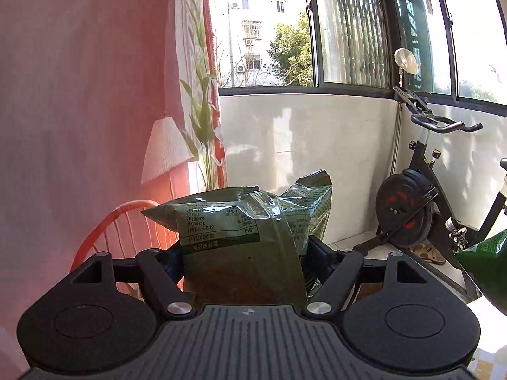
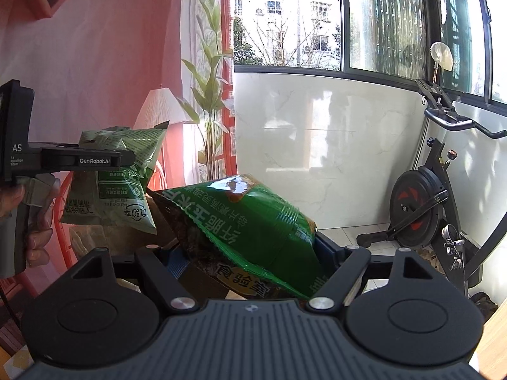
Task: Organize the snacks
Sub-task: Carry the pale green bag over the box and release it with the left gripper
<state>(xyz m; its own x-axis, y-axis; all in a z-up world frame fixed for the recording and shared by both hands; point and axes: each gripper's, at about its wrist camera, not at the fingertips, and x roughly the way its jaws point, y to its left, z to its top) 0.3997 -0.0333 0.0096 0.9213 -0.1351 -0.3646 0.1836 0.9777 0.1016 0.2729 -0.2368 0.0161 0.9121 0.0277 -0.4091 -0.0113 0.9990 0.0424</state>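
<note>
Between the left tongs (image 1: pixel 245 253) sits a pale green snack bag (image 1: pixel 244 221), pinched by its lower part, its long axis running up and away. To their right, the right tongs (image 2: pixel 253 253) clamp a dark green snack bag (image 2: pixel 250 231), tilted, just beside the first. Both hang well above any surface; neither hand looks nearer a drop spot.

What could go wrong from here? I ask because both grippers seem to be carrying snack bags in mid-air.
1. The left gripper holds its pale green bag low down, so the puffy top could flop or slip out.
2. The right gripper pinches the dark green bag at a tilt; it may slide sideways.
3. The two bags hang close together and could knock, and squeezing may crush the snacks.
</note>
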